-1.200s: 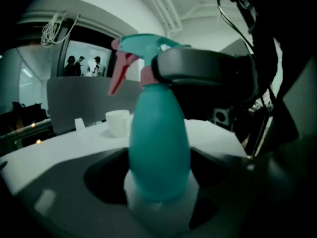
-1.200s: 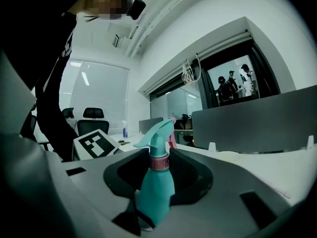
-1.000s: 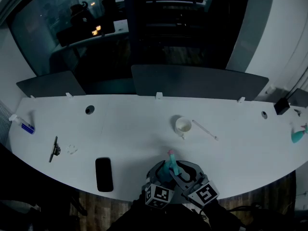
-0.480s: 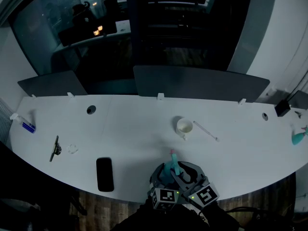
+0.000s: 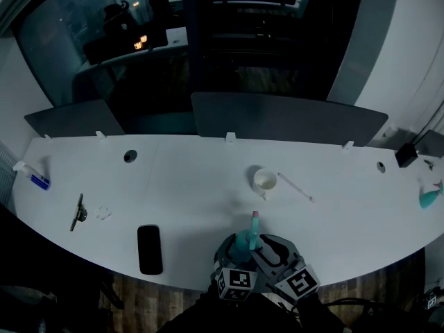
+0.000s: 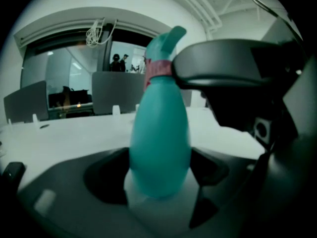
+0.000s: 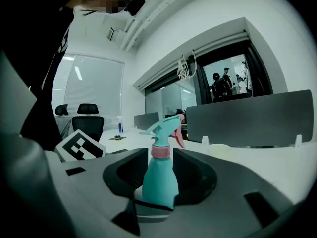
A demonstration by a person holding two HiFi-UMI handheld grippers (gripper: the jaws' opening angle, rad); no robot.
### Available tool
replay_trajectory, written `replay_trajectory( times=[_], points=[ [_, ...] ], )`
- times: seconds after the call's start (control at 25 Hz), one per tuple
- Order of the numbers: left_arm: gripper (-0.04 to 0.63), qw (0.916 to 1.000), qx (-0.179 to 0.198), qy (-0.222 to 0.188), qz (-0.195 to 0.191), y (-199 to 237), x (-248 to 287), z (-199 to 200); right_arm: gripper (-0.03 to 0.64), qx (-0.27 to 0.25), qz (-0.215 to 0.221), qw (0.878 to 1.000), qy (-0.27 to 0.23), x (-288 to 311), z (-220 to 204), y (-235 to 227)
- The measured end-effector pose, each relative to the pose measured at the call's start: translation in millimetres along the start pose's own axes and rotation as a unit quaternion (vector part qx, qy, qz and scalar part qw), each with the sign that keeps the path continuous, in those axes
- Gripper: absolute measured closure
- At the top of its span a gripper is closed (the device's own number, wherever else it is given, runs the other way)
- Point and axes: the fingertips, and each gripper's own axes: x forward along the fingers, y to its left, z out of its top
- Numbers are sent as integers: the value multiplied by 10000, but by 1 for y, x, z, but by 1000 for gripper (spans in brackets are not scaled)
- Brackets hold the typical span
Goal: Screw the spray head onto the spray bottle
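Note:
A teal spray bottle (image 5: 243,244) with a pink collar and spray head (image 5: 254,220) stands upright at the near edge of the white table (image 5: 194,186). My left gripper (image 5: 238,248) is shut on the bottle's body (image 6: 159,138), which fills the left gripper view. My right gripper (image 5: 262,247) comes in from the right and closes at the collar under the spray head (image 7: 166,128). One of its dark fingers (image 6: 218,66) shows beside the collar in the left gripper view. The left gripper's marker cube (image 7: 79,145) appears in the right gripper view.
A white cup (image 5: 263,181) and a thin white stick (image 5: 295,186) lie just beyond the bottle. A black phone (image 5: 149,250) and a black clip (image 5: 78,215) are to the left. A second teal bottle (image 5: 429,196) is at the far right. Grey dividers (image 5: 284,120) line the back.
The spray head's pink tip has swung to the right and now points away from me. Both grippers stay in place around the bottle.

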Motion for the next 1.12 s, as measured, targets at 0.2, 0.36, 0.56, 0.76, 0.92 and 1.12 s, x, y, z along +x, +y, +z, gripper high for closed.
replay_trajectory(
  times=[0.2, 0.36, 0.56, 0.76, 0.92, 1.12],
  points=[
    [210, 10000, 33, 36, 37, 0, 0, 0, 441, 273, 135, 9988, 392, 6, 7, -4],
    [210, 10000, 51, 41, 40, -1, 1, 0, 426, -66, 167, 9982, 578, 16, 7, -2],
    [210, 9999, 72, 61, 48, -1, 1, 1, 432, -1044, -363, 9924, 535, 19, 20, -3],
    [210, 9998, 171, 84, 16, -4, 2, 0, 494, -1245, -453, 9908, 280, 10, 21, 4],
    [210, 9998, 167, 87, -21, -4, 2, 0, 494, -639, -444, 9970, -54, 5, 18, -1],
    [210, 9994, -72, 19, -333, -5, 3, -6, 494, 135, 32, 9988, -467, 9, 20, -6]
  ],
)
